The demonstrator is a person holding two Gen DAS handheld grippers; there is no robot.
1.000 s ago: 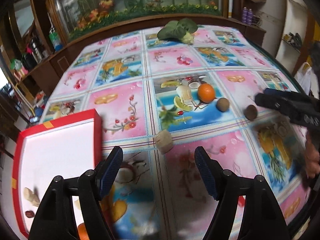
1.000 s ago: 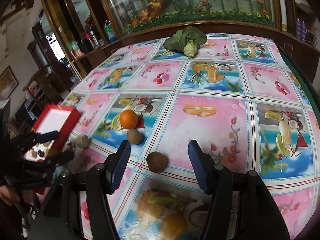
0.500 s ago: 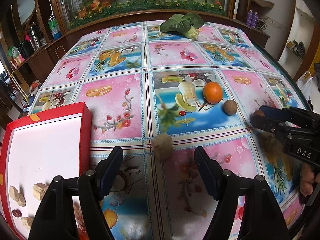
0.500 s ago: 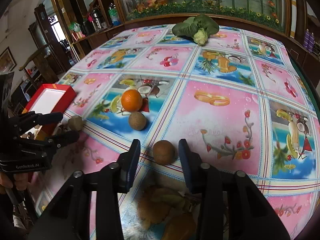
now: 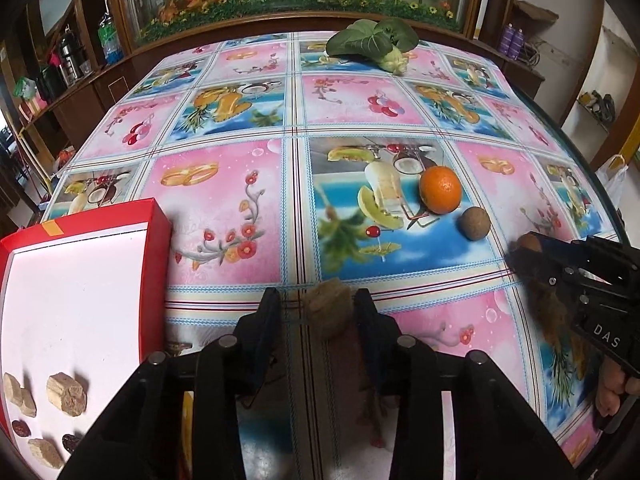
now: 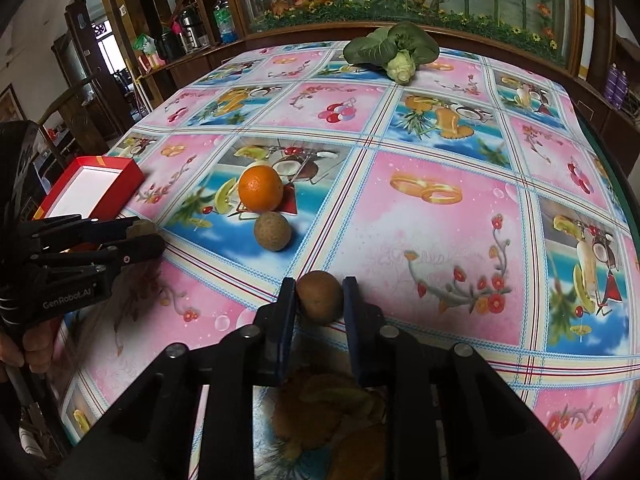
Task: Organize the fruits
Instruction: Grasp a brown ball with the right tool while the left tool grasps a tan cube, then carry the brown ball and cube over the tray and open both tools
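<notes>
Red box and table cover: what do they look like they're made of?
Red box: probably glossy coated cardboard, judging by its thin straight walls, sharp corners, plain white lining and a strip of orange tape on the rim. Table cover: looks like printed plastic or oilcloth; it lies smooth and reflects a soft sheen, but a coated fabric cannot be ruled out.

Table, orange, red box, greens
</notes>
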